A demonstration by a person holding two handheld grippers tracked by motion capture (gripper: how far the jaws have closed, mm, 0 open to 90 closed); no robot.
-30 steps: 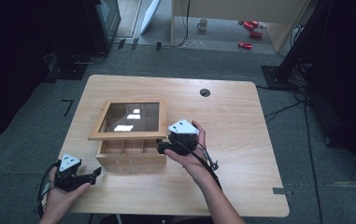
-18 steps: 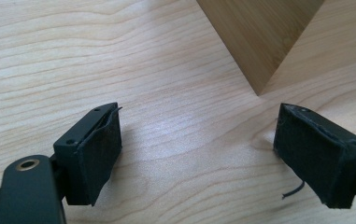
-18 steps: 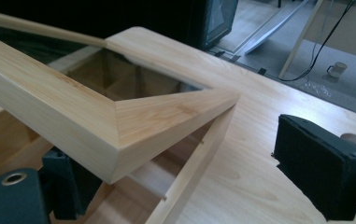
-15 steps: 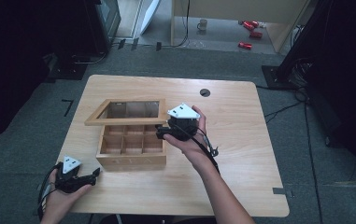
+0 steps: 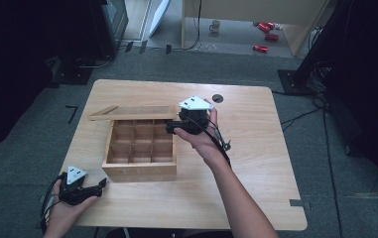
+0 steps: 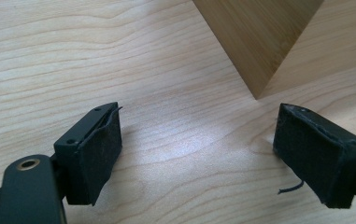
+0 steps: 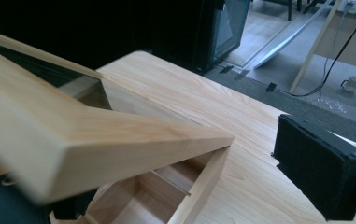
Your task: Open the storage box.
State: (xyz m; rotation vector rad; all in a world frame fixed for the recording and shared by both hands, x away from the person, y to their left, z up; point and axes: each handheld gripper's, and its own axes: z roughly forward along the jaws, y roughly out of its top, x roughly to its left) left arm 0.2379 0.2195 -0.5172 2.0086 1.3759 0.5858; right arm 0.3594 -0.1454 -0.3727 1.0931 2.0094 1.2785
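The bench (image 5: 256, 163) is a pale wooden top with rounded corners, standing on grey carpet; its right half is bare from the box out to the right edge, and a broad bare strip runs along the near edge between the two forearms. A small round cable hole (image 5: 218, 98) sits near the far edge.

The wooden box (image 5: 139, 171) stands left of centre on the bench, its front wall set back from the near edge and its left wall well in from the left edge. Inside it is split by thin partitions into a grid of square compartments, which look bare. In the left gripper view one lower corner of the box (image 6: 258, 44) points toward the camera, with open bench on both sides of it.

The lid (image 5: 132, 112), a wooden frame with a clear pane, is raised above the far side of the box and seen nearly edge-on from above. In the right gripper view its front edge (image 7: 119, 140) slants across the frame, lifted off the box rim (image 7: 203, 186) below.

The right gripper (image 5: 176, 126) is at the lid's right end; one pad stands clear to the right, the other is hidden behind the lid, so I cannot tell whether its jaws grip it.

The left gripper (image 5: 99, 186) rests low at the near-left corner of the bench, close to the edge, jaws wide apart around bare wood, just short of the box corner.
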